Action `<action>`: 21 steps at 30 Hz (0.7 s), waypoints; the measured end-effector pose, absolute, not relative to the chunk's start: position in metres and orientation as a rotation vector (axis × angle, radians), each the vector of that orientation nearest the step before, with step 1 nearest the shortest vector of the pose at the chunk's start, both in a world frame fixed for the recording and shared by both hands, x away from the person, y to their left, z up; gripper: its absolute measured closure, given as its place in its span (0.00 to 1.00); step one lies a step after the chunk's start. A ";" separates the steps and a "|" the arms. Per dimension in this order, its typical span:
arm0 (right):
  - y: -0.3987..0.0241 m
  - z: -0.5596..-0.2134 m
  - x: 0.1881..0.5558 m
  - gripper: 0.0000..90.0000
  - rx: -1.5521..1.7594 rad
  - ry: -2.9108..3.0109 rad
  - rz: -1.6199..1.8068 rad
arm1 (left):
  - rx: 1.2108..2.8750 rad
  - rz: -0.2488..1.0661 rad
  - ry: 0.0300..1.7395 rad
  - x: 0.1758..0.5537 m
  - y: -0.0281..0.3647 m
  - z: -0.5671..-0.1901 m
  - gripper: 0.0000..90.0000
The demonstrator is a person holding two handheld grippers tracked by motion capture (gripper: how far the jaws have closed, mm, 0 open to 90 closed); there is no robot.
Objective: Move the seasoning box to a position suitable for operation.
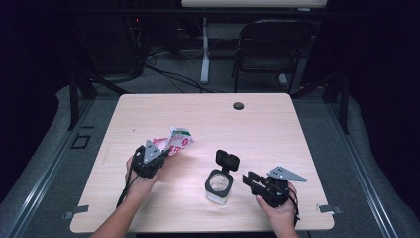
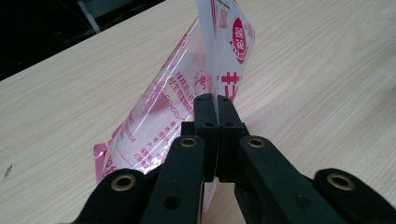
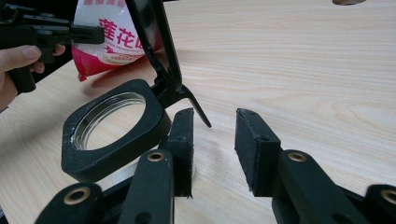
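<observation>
Your left gripper point(image 2: 216, 105) had its jaws clamped on the bag point(image 2: 182, 93), raised over the desk point(image 1: 277, 124); your right gripper point(image 3: 212, 140) stood half open, empty, beside the open jar point(image 1: 219, 186). Centre the bag over the mouth before tipping.

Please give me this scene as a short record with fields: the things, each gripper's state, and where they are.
surface: light wooden table
held thing: red-and-white printed plastic bag, lifted at the left side
left gripper: fingers shut on the bag's edge
container: clear square jar with black rim, hinged black lid standing open, near the table's front
right gripper: open, holding nothing, just right of the jar
jar contents: cannot tell
</observation>
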State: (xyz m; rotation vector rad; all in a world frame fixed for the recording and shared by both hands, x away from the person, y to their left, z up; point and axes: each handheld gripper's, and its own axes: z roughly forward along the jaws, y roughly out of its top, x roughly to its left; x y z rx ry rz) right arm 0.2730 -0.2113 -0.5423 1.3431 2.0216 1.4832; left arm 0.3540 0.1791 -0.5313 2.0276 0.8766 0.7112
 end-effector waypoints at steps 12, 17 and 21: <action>-0.211 -0.542 0.273 0.75 1.341 2.024 1.478 | 2.002 0.712 0.873 0.351 0.183 -0.525 1.00; -0.211 -0.542 0.273 0.75 1.340 2.025 1.481 | 1.983 0.708 0.865 0.349 0.184 -0.520 1.00; -0.212 -0.542 0.273 0.75 1.340 2.026 1.483 | 1.982 0.706 0.857 0.347 0.185 -0.516 1.00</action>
